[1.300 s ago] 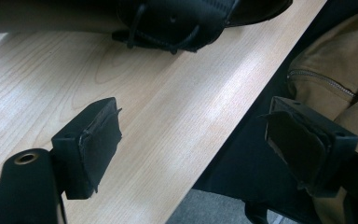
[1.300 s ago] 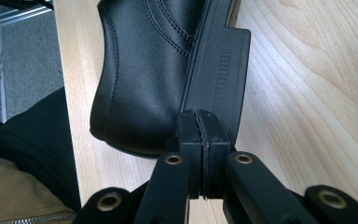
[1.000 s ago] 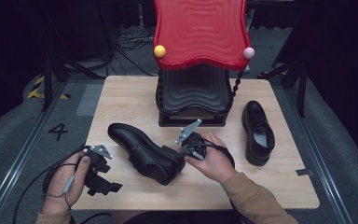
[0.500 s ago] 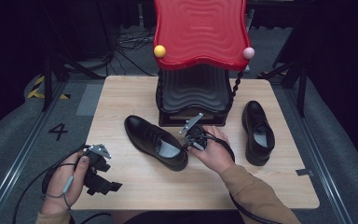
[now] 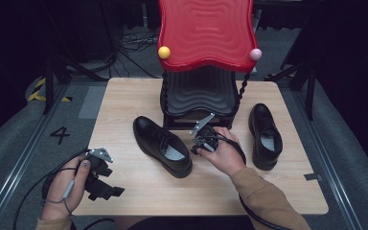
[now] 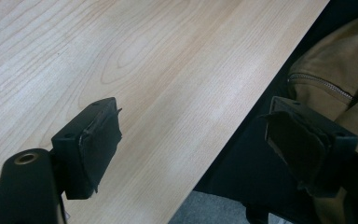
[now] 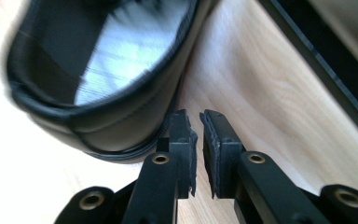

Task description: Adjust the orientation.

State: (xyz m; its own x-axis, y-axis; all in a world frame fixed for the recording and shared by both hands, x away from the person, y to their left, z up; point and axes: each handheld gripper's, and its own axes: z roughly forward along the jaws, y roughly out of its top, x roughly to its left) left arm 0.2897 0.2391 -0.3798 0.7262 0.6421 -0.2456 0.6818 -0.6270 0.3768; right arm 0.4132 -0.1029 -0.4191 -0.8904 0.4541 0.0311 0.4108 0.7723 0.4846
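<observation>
The right gripper (image 7: 196,128) sits just beside the heel of the black dress shoe (image 5: 162,145), and its jaws have just been opening: a narrow slit shows between the pads, nothing in it, the heel's outer wall right against the left jaw. That reads as a release, or the end of a nudge. The shoe now stands free on the wooden table (image 5: 124,100), toe pointing away from the jaws, just in front of the base of the black-and-red shoe rack (image 5: 199,96).

Its partner, the second black shoe (image 5: 265,135), stands well off to the far side of the right hand (image 5: 226,154), beside the rack's base. My read: both shoes are on the table and neither is on a shelf, so lifting them in is what's left.

The left gripper (image 6: 200,149) hangs at the near table edge, jaws spread wide over bare wood and a tan sleeve (image 6: 340,74).

Writing? A "4" (image 5: 60,134) on the floor; no brand legible on either shoe.
</observation>
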